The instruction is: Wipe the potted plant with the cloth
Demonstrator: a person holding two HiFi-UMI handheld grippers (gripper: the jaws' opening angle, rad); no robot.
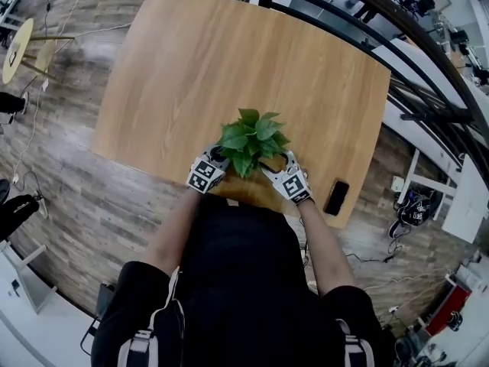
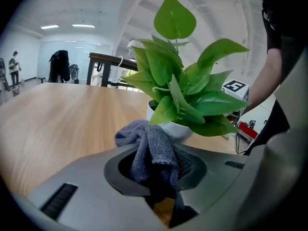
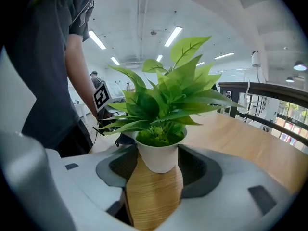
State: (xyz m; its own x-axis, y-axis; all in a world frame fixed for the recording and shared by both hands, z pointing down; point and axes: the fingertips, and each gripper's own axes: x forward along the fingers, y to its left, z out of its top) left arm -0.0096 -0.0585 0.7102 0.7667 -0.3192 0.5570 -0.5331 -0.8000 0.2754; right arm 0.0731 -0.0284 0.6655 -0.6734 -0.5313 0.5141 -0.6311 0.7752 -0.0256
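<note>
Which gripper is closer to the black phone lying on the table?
Right. The right gripper is on the side of the potted plant that faces the phone; the left gripper is on the plant's far side.

- The right gripper (image 3: 155,174) is seen across the bottom of the frame, with its grey jaws held wide apart.
- A potted plant (image 3: 161,119) in a white pot is framed at the centre, in the gap between the jaws. No pad is seen pressed on it.
- The wooden table (image 3: 240,138) is shown under the pot and out to the right.
- A person's arm (image 3: 77,66) and dark shirt fill the upper left, with a marker cube (image 3: 100,98) just below.
- A dark railing (image 3: 269,93) is seen at the right edge.
</note>
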